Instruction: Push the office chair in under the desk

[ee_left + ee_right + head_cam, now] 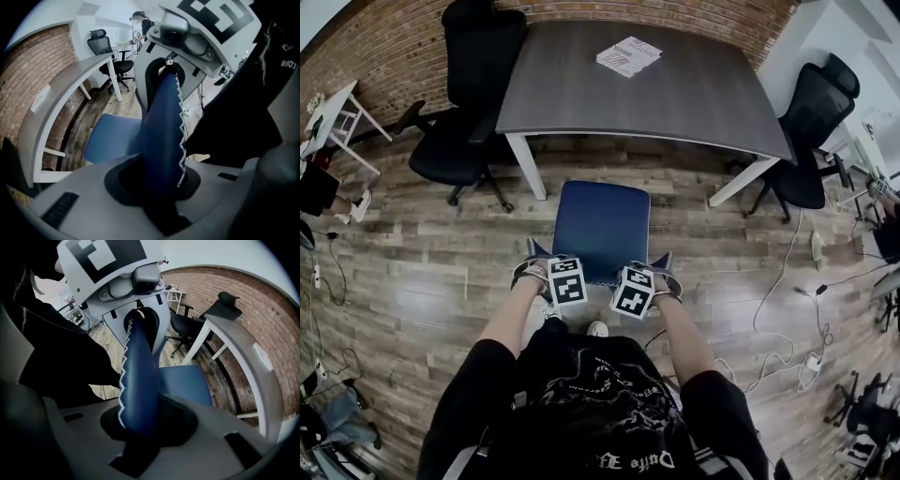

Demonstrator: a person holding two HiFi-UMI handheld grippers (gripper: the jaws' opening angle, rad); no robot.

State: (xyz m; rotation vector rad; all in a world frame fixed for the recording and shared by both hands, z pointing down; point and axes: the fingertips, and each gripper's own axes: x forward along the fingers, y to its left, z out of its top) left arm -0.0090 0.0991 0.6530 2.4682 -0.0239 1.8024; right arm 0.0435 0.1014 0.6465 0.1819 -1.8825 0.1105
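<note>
The blue office chair [602, 225] stands in front of the grey desk [675, 103], its seat just short of the desk's near edge, between the white legs. Both grippers grasp the top edge of its backrest. My left gripper [542, 274] is shut on the left end and my right gripper [654, 281] on the right end. In the left gripper view the blue backrest [161, 131], with its white zigzag stitching, runs between my jaws [161, 183] toward the right gripper [201, 37]. The right gripper view shows the same backrest [138, 376] pinched in my jaws [140, 423].
A black office chair [464, 141] stands at the desk's left end and another [811, 122] at its right. Papers [628, 56] lie on the desk. Cables [787, 309] trail over the wooden floor on the right. A small white table [337, 117] stands far left.
</note>
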